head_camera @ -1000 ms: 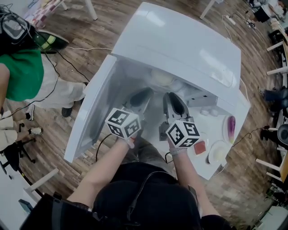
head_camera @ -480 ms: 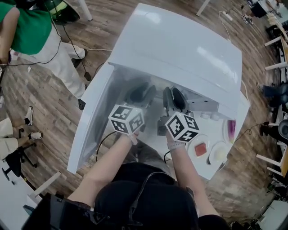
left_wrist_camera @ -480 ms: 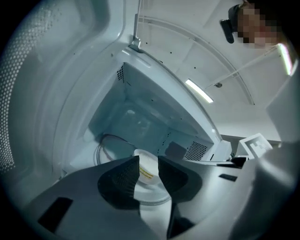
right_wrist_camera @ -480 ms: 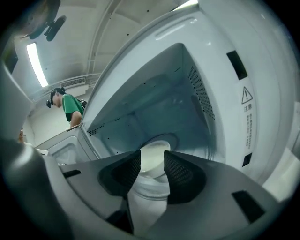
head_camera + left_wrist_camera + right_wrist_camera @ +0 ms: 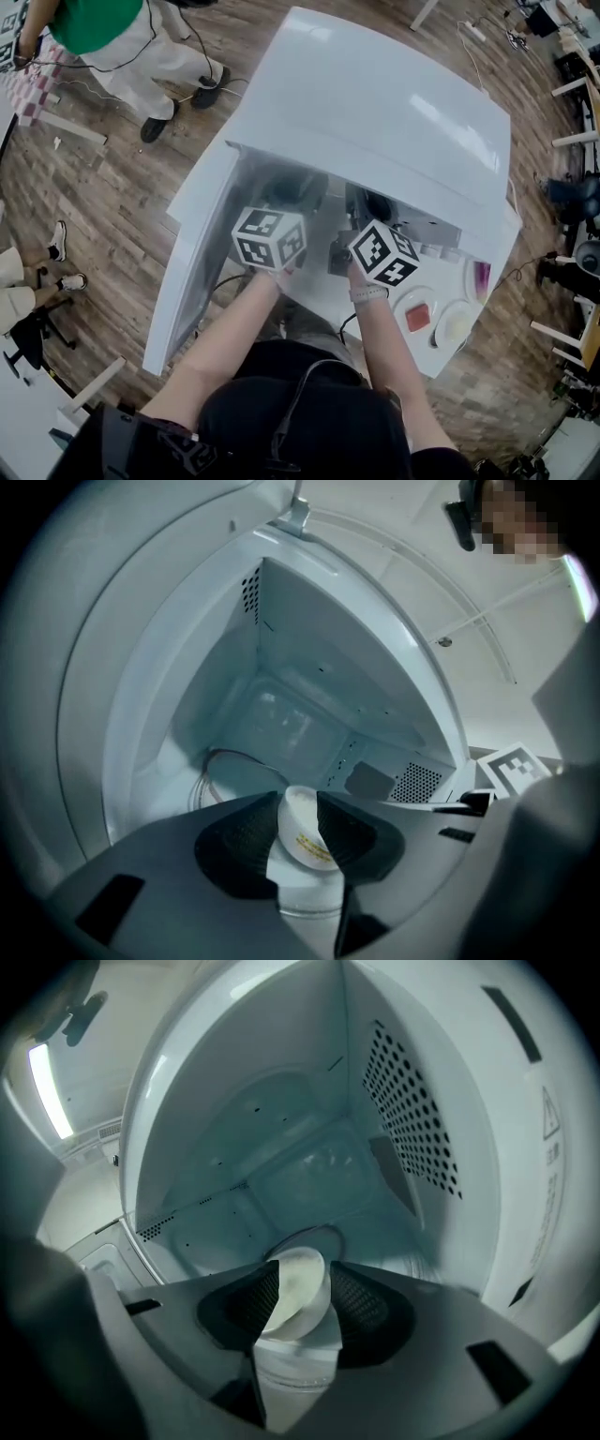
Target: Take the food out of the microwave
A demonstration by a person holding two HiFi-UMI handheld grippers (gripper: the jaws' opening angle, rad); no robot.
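Note:
The white microwave (image 5: 375, 103) stands with its door (image 5: 192, 253) swung open to the left. Both of my hands reach into its cavity, and in the head view only the marker cubes (image 5: 269, 237) (image 5: 384, 253) show. On the glass turntable (image 5: 214, 766) inside sits a small white bowl (image 5: 302, 834) of pale food. My left gripper (image 5: 298, 803) points at it with its jaws opening, and the bowl shows in the gap just past the dark pads. The right gripper (image 5: 302, 1279) comes from the other side, its jaws also opening. The same bowl (image 5: 298, 1299) shows between them, unpressed.
On the white table right of the microwave lie a plate with red food (image 5: 417, 314), a plate with pale food (image 5: 455, 322) and a purple eggplant (image 5: 481, 277). A person in a green top (image 5: 94, 19) stands at the upper left. The perforated cavity wall (image 5: 412, 1119) is close on the right.
Both grippers have moved forward into the microwave cavity, so their fingers are now hidden under its top. The person in green has moved toward the top of the view.

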